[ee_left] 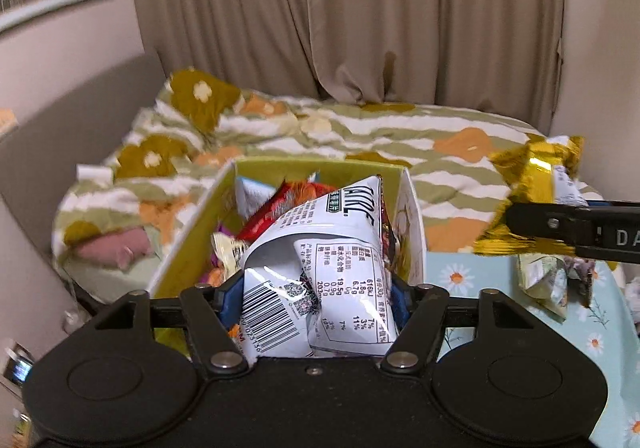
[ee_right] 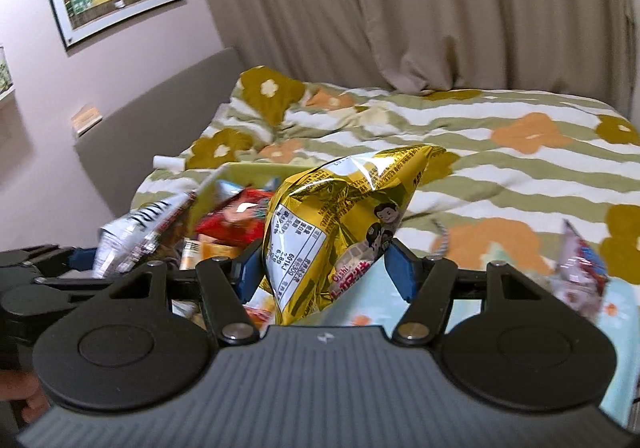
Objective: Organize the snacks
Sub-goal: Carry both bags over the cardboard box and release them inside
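Observation:
My left gripper [ee_left: 316, 300] is shut on a white snack bag [ee_left: 320, 268] with a barcode and nutrition table, held over the yellow-green cardboard box [ee_left: 192, 232], which holds several snack packets. My right gripper [ee_right: 324, 272] is shut on a gold foil snack bag [ee_right: 332, 224], held to the right of the box [ee_right: 244, 169]. In the left wrist view the gold bag [ee_left: 532, 199] and the right gripper's arm sit at the right edge. In the right wrist view the white bag [ee_right: 140, 232] and left gripper show at the left.
The box stands on a table with a light blue daisy cloth [ee_left: 480, 276]. More loose snack packets lie on it at the right [ee_left: 548, 280] [ee_right: 580, 272]. Behind is a bed with a flowered striped quilt [ee_left: 360, 135], a grey headboard and beige curtains.

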### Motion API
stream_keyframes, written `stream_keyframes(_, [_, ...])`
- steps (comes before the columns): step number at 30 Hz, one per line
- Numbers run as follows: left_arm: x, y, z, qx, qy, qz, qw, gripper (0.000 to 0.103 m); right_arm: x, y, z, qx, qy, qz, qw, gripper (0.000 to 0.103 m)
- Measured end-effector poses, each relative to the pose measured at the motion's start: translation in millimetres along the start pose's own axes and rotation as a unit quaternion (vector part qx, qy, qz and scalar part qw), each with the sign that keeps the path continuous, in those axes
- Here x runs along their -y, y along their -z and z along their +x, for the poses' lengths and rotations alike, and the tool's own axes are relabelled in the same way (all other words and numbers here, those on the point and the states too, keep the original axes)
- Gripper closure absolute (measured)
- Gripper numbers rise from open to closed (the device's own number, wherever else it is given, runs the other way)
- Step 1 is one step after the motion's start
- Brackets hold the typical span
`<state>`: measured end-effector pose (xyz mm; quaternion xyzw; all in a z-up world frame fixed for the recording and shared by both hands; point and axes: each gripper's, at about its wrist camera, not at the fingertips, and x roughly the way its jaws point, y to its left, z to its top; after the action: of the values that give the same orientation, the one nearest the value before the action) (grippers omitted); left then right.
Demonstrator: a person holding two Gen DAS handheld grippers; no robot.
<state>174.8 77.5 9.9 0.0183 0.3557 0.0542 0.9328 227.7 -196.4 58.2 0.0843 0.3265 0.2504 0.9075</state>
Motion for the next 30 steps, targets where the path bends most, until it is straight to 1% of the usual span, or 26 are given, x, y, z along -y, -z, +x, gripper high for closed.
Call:
stream_keyframes(1, [-8, -1, 3, -0.007, 0.017, -0.014, 0.9997, 0.017, -7, -2, 6, -0.003, -0.003, -0.002, 1.000, 0.024])
stream_keyframes(2, [-14, -1, 5, -0.009, 0.027, -0.026, 0.9992, 0.010, -14, -3, 9, -0.005, -0.005, -0.004, 1.000, 0.024])
stream_keyframes(3, [-21, -1, 6, -0.011, 0.037, -0.036, 0.9986, 0.006, -20, -4, 14, -0.007, -0.006, -0.006, 1.000, 0.024])
stream_keyframes(5, [-30, -2, 6, -0.010, 0.045, -0.044, 0.9980, 0.004, -29, -7, 23, -0.011, -0.005, -0.011, 1.000, 0.024])
stream_keyframes(12, [-54, -8, 11, -0.005, 0.059, -0.050, 0.9970, 0.003, -49, -8, 40, -0.022, 0.006, -0.018, 1.000, 0.024])
stream_keyframes(19, [-67, -16, 18, 0.004, 0.057, -0.034, 0.9978, 0.003, -69, -11, 54, -0.030, 0.010, -0.023, 0.999, 0.024])
stream_keyframes(22, [-75, -18, 20, 0.006, 0.054, -0.030, 0.9981, 0.003, -74, -16, 62, -0.028, 0.012, -0.026, 0.999, 0.021])
stream_keyframes(23, [-77, -18, 21, 0.006, 0.053, -0.029, 0.9982, 0.003, -76, -17, 65, -0.027, 0.013, -0.026, 0.999, 0.018])
stream_keyframes(24, [-79, -18, 22, 0.006, 0.052, -0.028, 0.9982, 0.003, -77, -18, 68, -0.025, 0.014, -0.025, 0.999, 0.005])
stream_keyframes(25, [-80, -18, 24, 0.004, 0.053, -0.027, 0.9982, 0.003, -79, -18, 71, -0.025, 0.018, -0.024, 0.999, 0.000])
stream_keyframes(30, [-83, -15, 29, -0.006, 0.060, -0.027, 0.9978, 0.003, -82, -11, 77, -0.031, 0.027, -0.025, 0.999, 0.000])
